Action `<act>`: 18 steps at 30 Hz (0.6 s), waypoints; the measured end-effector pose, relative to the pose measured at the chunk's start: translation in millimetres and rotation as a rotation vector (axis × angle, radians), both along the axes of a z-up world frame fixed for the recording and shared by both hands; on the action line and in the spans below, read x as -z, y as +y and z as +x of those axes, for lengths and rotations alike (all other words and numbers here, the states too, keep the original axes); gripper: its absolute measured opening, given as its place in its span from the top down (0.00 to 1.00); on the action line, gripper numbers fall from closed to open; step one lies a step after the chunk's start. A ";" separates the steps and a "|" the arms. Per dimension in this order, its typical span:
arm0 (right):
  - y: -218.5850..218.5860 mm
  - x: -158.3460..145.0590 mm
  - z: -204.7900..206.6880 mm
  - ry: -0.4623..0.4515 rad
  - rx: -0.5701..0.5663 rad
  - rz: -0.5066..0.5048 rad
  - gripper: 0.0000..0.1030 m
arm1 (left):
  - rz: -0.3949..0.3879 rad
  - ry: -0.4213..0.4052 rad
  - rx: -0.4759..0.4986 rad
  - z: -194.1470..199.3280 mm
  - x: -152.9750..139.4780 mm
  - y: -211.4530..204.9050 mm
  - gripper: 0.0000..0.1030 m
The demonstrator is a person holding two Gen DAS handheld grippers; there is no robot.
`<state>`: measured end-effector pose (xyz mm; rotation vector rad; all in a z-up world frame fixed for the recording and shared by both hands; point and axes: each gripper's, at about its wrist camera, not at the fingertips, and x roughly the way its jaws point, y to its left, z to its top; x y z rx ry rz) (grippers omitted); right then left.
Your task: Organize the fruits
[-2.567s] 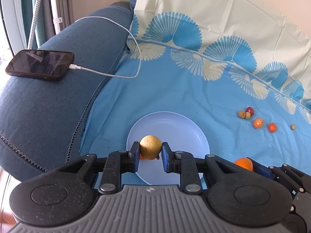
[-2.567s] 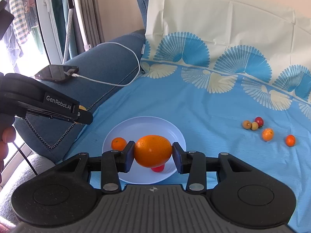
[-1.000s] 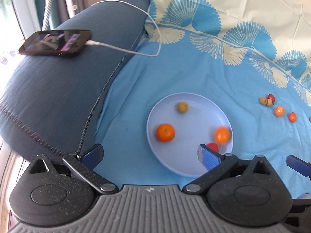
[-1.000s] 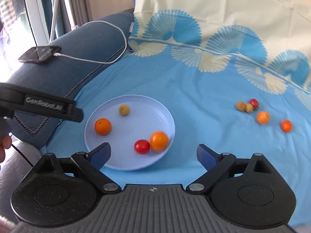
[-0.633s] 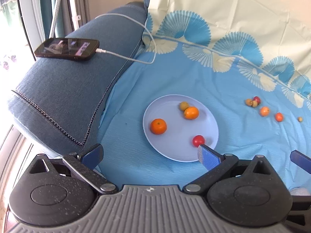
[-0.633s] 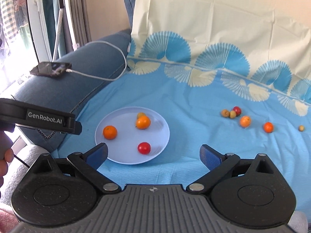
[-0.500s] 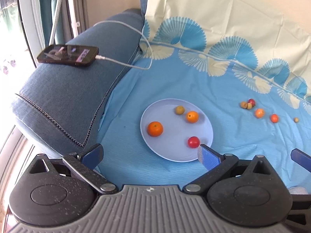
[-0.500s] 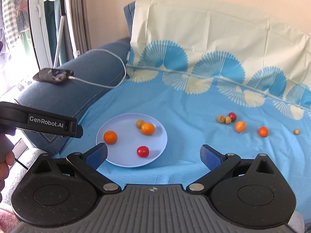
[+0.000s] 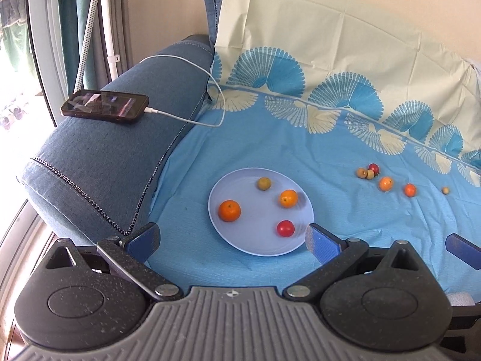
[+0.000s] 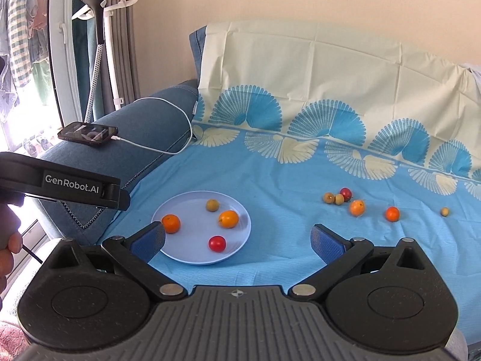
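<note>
Blue sofa w/ patterned sheet (image 9: 270, 150); phone (image 9: 105, 106) charging on armrest. Pale plate (image 9: 240, 240) holds 4 fruits: mandarin (image 9: 229, 210), small orange (image 9: 288, 198), tomato (image 9: 285, 228), brownish fruit (image 9: 264, 183). Loose fruits (image 10: 357, 207) lie on sheet well right of plate. Left claw (image 9: 233, 237) & right claw (image 10: 237, 239) both spread wide, nothing in either.

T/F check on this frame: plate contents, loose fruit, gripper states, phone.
1. The plate holds four fruits. True.
2. Both the left gripper and right gripper are open and empty. True.
3. The red tomato lies on the blue sheet, off the plate. False: it is on the plate.
4. No fruit remains off the plate. False: six pieces lie on the sheet at the right.
5. The phone on the sofa armrest is unplugged. False: a white cable is attached.
</note>
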<state>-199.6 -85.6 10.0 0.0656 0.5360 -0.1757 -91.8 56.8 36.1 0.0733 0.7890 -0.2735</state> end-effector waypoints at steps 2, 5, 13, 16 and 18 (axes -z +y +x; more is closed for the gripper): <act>0.5 -0.1 0.7 -0.001 -0.002 0.000 0.01 | 0.000 -0.001 -0.003 0.5 0.1 0.7 0.00; 0.9 0.6 1.8 -0.001 -0.008 0.001 0.01 | 0.002 0.005 -0.009 2.3 0.6 1.8 0.00; -0.4 5.3 6.5 0.013 -0.016 0.017 0.01 | 0.012 0.016 -0.014 8.6 3.9 2.4 0.00; -1.2 6.8 7.7 0.017 -0.013 0.020 0.01 | 0.013 0.022 -0.014 10.5 5.7 1.1 0.00; -2.0 7.7 8.1 0.020 -0.009 0.023 0.01 | 0.017 0.023 -0.013 11.7 6.3 0.6 0.00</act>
